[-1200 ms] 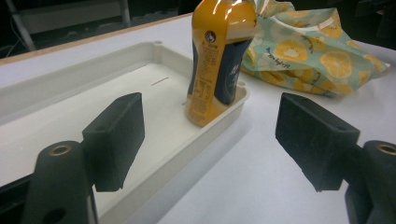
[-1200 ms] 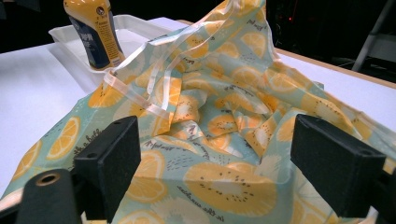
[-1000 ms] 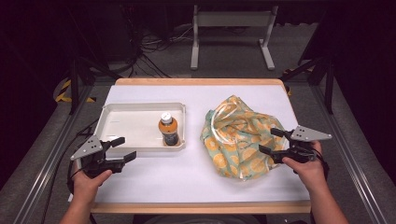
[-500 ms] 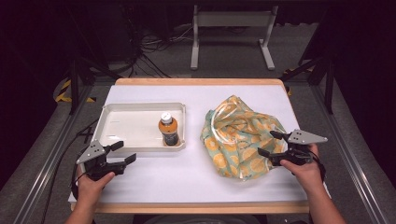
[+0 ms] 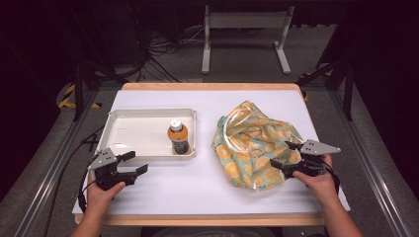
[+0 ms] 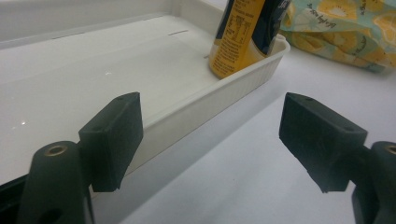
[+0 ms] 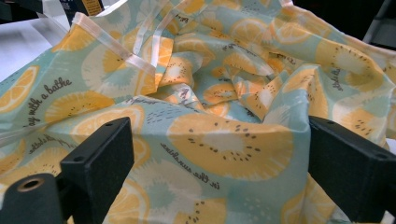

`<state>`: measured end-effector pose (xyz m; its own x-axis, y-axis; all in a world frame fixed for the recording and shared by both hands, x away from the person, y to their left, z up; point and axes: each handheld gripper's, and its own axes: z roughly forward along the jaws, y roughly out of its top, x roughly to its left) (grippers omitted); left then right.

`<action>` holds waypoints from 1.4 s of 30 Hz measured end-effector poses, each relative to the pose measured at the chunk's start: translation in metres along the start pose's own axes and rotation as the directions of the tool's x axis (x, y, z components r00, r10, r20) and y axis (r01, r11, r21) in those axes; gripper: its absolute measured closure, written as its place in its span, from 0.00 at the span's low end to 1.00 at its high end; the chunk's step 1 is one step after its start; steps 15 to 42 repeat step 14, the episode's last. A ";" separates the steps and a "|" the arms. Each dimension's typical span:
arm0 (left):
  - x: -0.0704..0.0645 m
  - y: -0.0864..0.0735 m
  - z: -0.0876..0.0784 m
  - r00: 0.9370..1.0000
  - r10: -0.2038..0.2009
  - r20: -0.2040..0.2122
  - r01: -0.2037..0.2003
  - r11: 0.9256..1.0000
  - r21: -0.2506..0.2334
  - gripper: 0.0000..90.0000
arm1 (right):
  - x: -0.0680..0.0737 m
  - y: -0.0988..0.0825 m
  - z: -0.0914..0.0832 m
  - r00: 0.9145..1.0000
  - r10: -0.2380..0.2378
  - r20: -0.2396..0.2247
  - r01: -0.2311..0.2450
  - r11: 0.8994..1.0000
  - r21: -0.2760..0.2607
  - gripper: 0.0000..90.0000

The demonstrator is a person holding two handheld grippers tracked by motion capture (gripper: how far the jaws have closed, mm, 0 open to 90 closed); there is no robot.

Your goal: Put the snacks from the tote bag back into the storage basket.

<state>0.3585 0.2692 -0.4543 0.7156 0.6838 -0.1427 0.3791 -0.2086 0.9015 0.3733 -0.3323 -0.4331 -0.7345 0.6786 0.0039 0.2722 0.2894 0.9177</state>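
My right gripper (image 5: 287, 157) stands with its jaws spread wide around the near right edge of the crumpled cloth bag (image 5: 249, 145), pale teal printed with orange and lemon slices, lying on the right half of the white tabletop (image 5: 197, 182). My left gripper (image 5: 132, 163) hangs released, holding nothing, just before the white tray (image 5: 143, 131). In the tray's right end a bottle (image 5: 178, 138) stands upright.

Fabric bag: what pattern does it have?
Orange and lemon slices on pale teal fabric bag; right gripper view.
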 end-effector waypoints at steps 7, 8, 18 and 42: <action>-0.005 0.001 0.000 1.000 0.031 -0.002 -0.031 0.999 0.014 0.23 | 0.000 -0.002 0.001 1.000 0.010 -0.008 -0.010 1.000 0.002 0.12; -0.006 0.001 -0.001 0.999 0.034 0.002 -0.034 0.999 0.012 0.23 | 0.000 -0.002 0.001 1.000 0.010 -0.008 -0.010 1.000 0.000 0.12; -0.008 0.002 -0.005 0.999 0.036 0.005 -0.036 0.999 -0.001 0.23 | 0.000 -0.002 0.000 1.000 0.007 -0.010 -0.007 1.000 -0.001 0.12; -0.008 0.002 -0.005 0.999 0.036 0.005 -0.036 0.999 -0.001 0.23 | 0.000 -0.002 0.000 1.000 0.007 -0.010 -0.007 1.000 -0.001 0.12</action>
